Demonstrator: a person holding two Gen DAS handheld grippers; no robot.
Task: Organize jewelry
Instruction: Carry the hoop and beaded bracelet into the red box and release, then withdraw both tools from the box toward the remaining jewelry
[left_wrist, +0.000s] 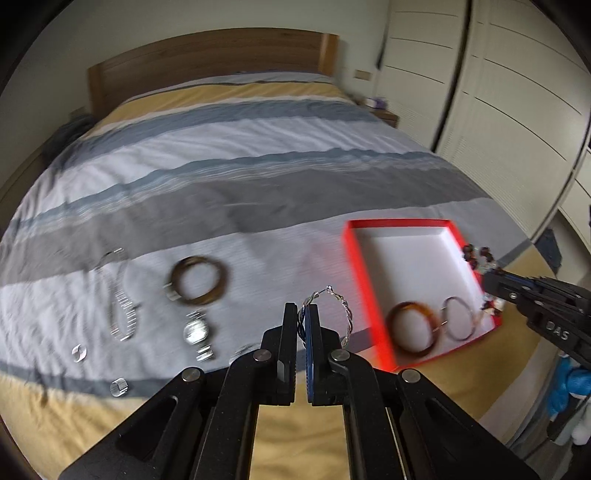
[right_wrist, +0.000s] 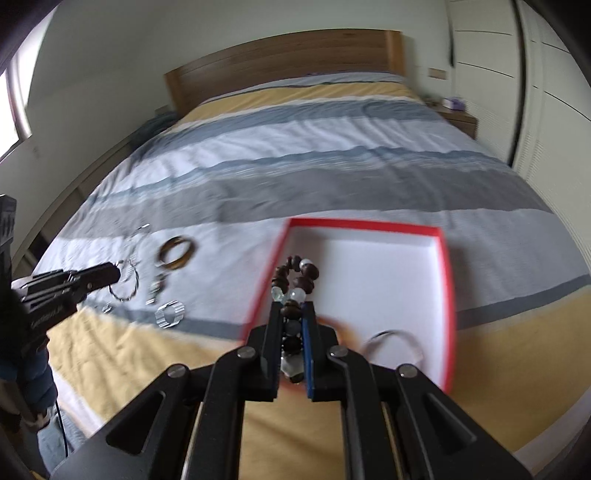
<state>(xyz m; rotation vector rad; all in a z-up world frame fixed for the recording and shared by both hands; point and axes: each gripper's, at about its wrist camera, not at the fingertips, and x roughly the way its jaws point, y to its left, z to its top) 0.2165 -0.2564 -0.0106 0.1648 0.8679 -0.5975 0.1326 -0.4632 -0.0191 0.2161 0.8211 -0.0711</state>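
A red-rimmed tray (left_wrist: 413, 266) with a white floor lies on the bed; it also shows in the right wrist view (right_wrist: 384, 273). It holds an amber bangle (left_wrist: 412, 328) and a thin hoop (left_wrist: 460, 319). My left gripper (left_wrist: 303, 314) is shut on a twisted silver hoop (left_wrist: 347, 314), held above the bed left of the tray. My right gripper (right_wrist: 291, 314) is shut on a bracelet of brown and clear beads (right_wrist: 295, 277), over the tray's near left part; it shows in the left wrist view (left_wrist: 491, 280) at the tray's right edge.
Loose on the striped bedcover (left_wrist: 240, 184) left of the tray lie a brown bangle (left_wrist: 199, 280), a silver watch (left_wrist: 197, 332), a silver chain bracelet (left_wrist: 120, 295) and small silver rings (left_wrist: 119, 387). A wooden headboard (left_wrist: 207, 59) stands far off. Wardrobe doors (left_wrist: 498, 92) stand at the right.
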